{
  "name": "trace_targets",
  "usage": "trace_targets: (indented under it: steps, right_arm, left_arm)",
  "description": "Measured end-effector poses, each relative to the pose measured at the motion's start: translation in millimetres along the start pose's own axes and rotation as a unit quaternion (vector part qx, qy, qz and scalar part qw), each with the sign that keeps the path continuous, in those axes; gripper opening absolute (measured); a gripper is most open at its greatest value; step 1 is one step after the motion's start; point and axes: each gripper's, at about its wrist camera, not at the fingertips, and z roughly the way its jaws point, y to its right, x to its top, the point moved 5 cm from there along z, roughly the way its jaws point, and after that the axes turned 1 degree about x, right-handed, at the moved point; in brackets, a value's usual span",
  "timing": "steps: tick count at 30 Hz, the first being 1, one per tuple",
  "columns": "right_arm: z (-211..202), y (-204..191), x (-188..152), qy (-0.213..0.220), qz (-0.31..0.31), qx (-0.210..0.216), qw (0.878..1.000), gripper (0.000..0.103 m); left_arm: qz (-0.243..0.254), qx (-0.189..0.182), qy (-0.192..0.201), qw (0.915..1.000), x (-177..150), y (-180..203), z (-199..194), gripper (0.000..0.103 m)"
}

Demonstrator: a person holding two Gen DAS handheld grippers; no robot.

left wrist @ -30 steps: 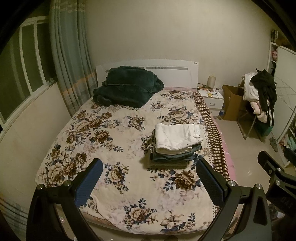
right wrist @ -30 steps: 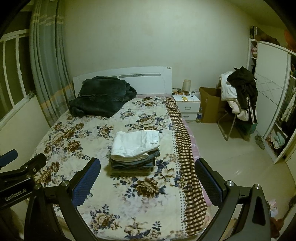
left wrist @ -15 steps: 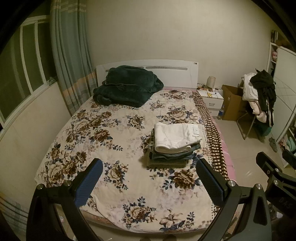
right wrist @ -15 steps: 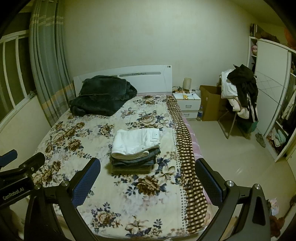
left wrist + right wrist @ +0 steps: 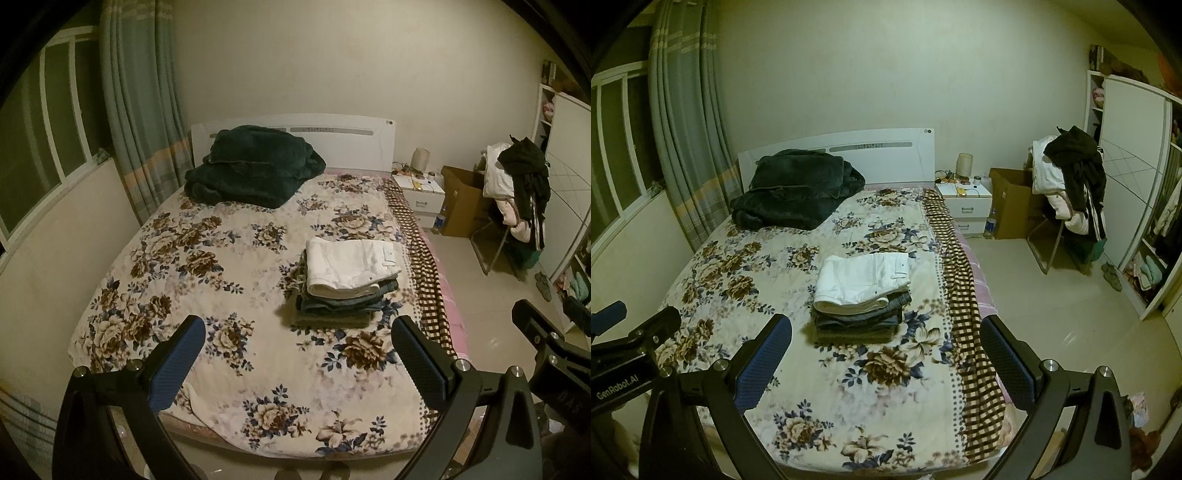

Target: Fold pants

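White folded pants (image 5: 351, 266) top a neat stack of folded jeans (image 5: 341, 302) on the right half of the floral bedspread (image 5: 207, 258). A dark green blanket (image 5: 255, 170) lies heaped against the headboard. Left gripper (image 5: 297, 363) and right gripper (image 5: 886, 363) hover above the foot of the bed, fingers spread wide, holding nothing.

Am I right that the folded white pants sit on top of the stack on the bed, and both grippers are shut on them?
Not quite. The white pants do top the stack on the bed, but both wrist views show the left gripper and right gripper open, holding nothing.
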Motion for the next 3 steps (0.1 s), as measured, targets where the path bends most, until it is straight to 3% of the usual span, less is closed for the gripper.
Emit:
trace_targets:
  steps: [3]
  right_arm:
    - [-1.2,-1.2,-3.1,0.0,0.0,0.0,1.0,0.103]
  left_arm:
    - [0.0,-0.001,0.001,1.0,-3.6,2.3,-3.4,0.103]
